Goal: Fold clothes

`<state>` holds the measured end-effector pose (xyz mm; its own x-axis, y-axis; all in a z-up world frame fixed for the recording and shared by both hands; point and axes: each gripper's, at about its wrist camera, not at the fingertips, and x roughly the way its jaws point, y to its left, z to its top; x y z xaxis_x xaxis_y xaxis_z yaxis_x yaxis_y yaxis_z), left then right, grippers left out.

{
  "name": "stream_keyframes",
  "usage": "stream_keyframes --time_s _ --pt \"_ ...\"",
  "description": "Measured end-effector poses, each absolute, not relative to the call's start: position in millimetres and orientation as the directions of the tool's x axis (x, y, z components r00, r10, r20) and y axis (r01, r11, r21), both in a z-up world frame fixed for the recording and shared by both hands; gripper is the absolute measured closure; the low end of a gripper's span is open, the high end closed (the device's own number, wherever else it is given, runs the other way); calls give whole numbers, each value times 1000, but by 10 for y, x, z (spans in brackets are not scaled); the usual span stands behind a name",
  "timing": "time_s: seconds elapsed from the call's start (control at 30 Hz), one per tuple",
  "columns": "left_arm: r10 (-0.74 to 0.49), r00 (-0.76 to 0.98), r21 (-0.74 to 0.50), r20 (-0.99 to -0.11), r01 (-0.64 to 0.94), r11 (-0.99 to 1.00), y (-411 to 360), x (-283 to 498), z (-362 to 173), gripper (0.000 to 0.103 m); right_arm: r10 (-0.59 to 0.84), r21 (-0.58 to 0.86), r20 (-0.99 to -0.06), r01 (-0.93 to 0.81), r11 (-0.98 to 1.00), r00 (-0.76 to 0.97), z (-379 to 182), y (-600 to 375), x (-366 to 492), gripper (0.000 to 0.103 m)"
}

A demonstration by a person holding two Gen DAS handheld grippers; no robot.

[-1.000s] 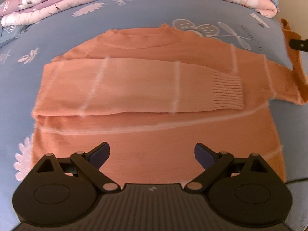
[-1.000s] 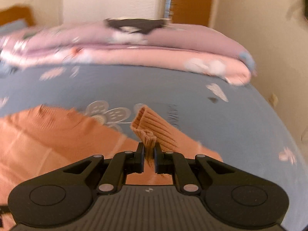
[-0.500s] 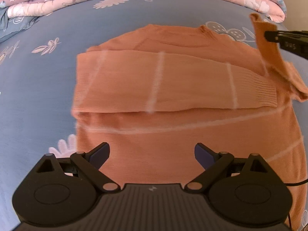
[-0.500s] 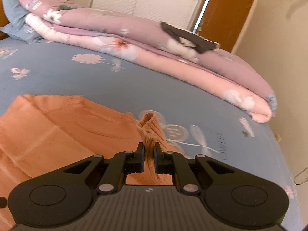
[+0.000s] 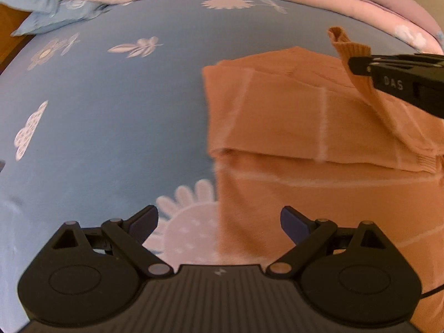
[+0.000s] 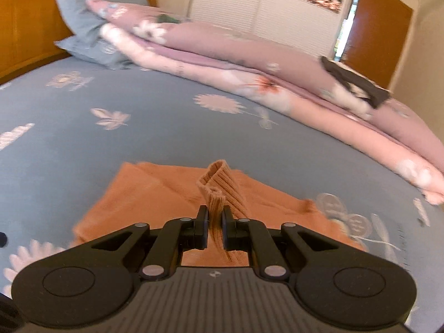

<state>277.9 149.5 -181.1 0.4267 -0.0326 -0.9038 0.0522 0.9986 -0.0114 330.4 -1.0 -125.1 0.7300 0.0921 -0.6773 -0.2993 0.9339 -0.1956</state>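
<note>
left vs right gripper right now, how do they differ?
Jaws: the left gripper stands wide open; the right gripper is shut.
Load: left holds nothing; right pinches the ribbed cuff of the orange sweater, lifted off the garment.
Place: left hangs over the sweater's edge and the blue bedsheet; right is over the sweater's body.
Shared: same black two-finger build.
</note>
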Motion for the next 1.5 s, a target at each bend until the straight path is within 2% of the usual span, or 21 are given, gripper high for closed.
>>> stream_keyframes --time_s 0.17,0.5,0.63,0.73,0.83,0.93,1.03,1.2,1.33,1.4,1.5 --pt "-20 416 -17 -909 11 1000 1659 2715 -1840 8 138 -191 -706 -375 907 694 -1468 328 3308 91" --pt "-15 424 -12 -906 10 1000 1778 2679 -1856 8 118 -193 -777 -412 891 618 -1845 527 3289 89" --pt "-23 426 -18 -904 16 1000 1783 2693 -1836 8 121 -181 -818 -452 873 562 -1939 538 3257 80" --pt "-23 440 -13 -898 25 1000 1777 2719 -1795 8 180 -134 -798 -460 878 575 -1781 361 3129 66" --pt "-17 458 0 -889 38 999 1715 2806 -1753 8 196 -108 -789 -445 889 582 -1608 24 3001 66" --pt "-47 482 -16 -875 69 998 1510 2955 -1694 8 153 -130 -774 -391 911 614 -1500 -406 2932 66" --pt "-114 515 -52 -850 133 990 1126 3131 -1629 8 32 -197 -774 -288 937 632 -1491 -911 2925 66" --pt "-223 573 -76 -788 269 960 319 3424 -1615 8 -195 -241 -770 5 970 608 -1643 -1976 2894 66" --pt "-298 568 -102 -767 352 931 -141 3592 -1777 8 -286 -230 -757 171 958 587 -1700 -2639 2907 66" --pt "-265 548 -70 -793 351 934 -262 3657 -1933 8 -307 -235 -738 199 952 600 -1688 -2851 2984 66" --pt "-136 481 25 -866 315 949 -271 3708 -2207 7 -295 -219 -713 198 955 636 -1692 -2998 3163 66"
